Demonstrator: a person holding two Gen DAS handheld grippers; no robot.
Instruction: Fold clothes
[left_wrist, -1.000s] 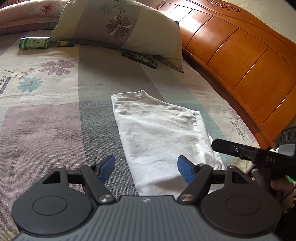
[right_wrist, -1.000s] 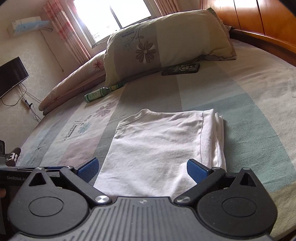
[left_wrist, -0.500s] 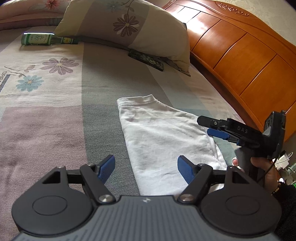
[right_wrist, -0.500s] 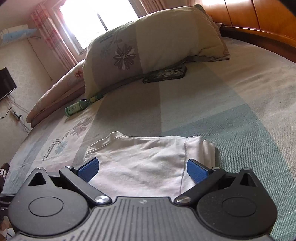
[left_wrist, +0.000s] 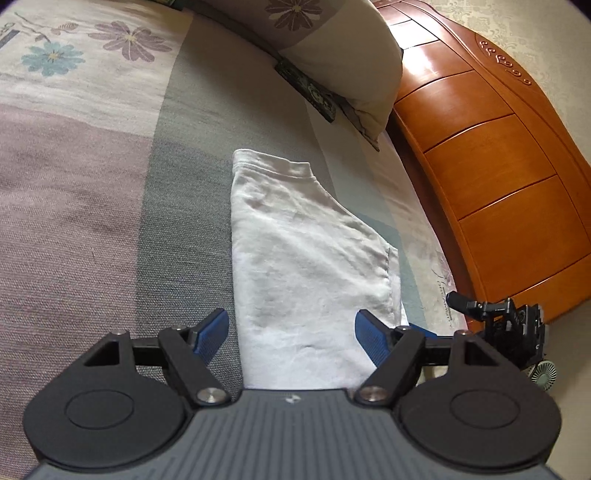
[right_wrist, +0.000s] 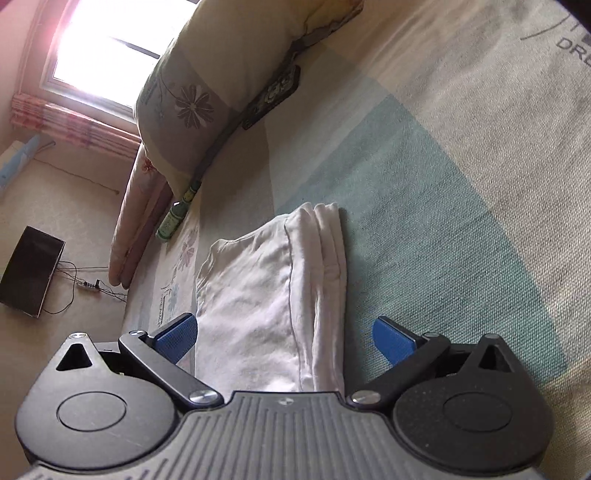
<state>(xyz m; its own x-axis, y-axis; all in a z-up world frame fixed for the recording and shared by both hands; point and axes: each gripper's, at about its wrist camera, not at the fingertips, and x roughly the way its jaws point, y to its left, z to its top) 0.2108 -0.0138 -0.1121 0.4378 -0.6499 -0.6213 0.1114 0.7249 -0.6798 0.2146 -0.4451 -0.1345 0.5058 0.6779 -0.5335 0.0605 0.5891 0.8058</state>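
Squarely between two spread pairs of blue-padded fingers: a white garment (left_wrist: 306, 258), folded into a long narrow strip, flat on the patterned bedspread (left_wrist: 74, 221) toward the side of the bed that runs along the orange wooden headboard (left_wrist: 498, 166). Left gripper (left_wrist: 291, 332) low over the near end of the strip, jaws wide apart, nothing between the pads, one blue pad over the grey stripe just beside the cloth's left edge, the other at its right edge. Right gripper (right_wrist: 284, 338) likewise fully spread and holding nothing, poised over the same near end from the other side; whether either pad touches the fabric, cannot tell. Seen from the right wrist camera, garment (right_wrist: 273, 295) with stacked folded layers along its right edge, lying on a teal block of the bedspread (right_wrist: 443, 221). Collar end pointing toward the head of the bed, well short of the flowered pillow (left_wrist: 325, 44). Dark flat patterned object (left_wrist: 308, 90), possibly a phone or a case, tucked against the pillow's lower edge. Green bottle (right_wrist: 177, 218) on its side near the pillow (right_wrist: 221, 81) at the far edge of the bed. Right gripper's black body (left_wrist: 509, 332) also visible in the left wrist view, at the bed's headboard-side edge. Bright window (right_wrist: 107, 48) and a dark screen (right_wrist: 29, 273) beyond the bed.
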